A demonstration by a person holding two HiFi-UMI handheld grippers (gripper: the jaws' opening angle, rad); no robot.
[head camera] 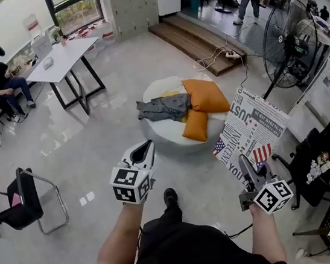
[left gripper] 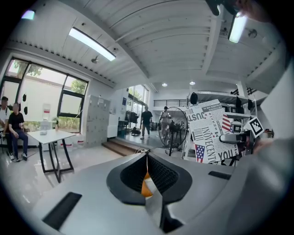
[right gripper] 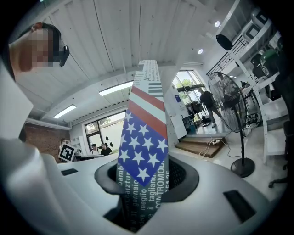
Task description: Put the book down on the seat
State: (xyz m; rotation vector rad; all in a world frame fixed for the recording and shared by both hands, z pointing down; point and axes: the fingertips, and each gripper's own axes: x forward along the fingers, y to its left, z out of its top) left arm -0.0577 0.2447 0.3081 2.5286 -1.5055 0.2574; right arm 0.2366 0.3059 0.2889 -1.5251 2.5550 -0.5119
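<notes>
The book, printed like a newspaper with a flag on its cover, stands upright in my right gripper, which is shut on its lower edge. In the right gripper view the book rises from between the jaws of the right gripper. The seat is a round white pouf ahead on the floor. Two orange cushions and a grey garment lie on it. My left gripper hovers short of the seat, shut and empty. In the left gripper view its jaws meet, and the book shows to the right of the left gripper.
A standing fan and a black chair are on the right. A cable trails by the wooden step. A white table and seated people are at the far left, and another black chair is near left.
</notes>
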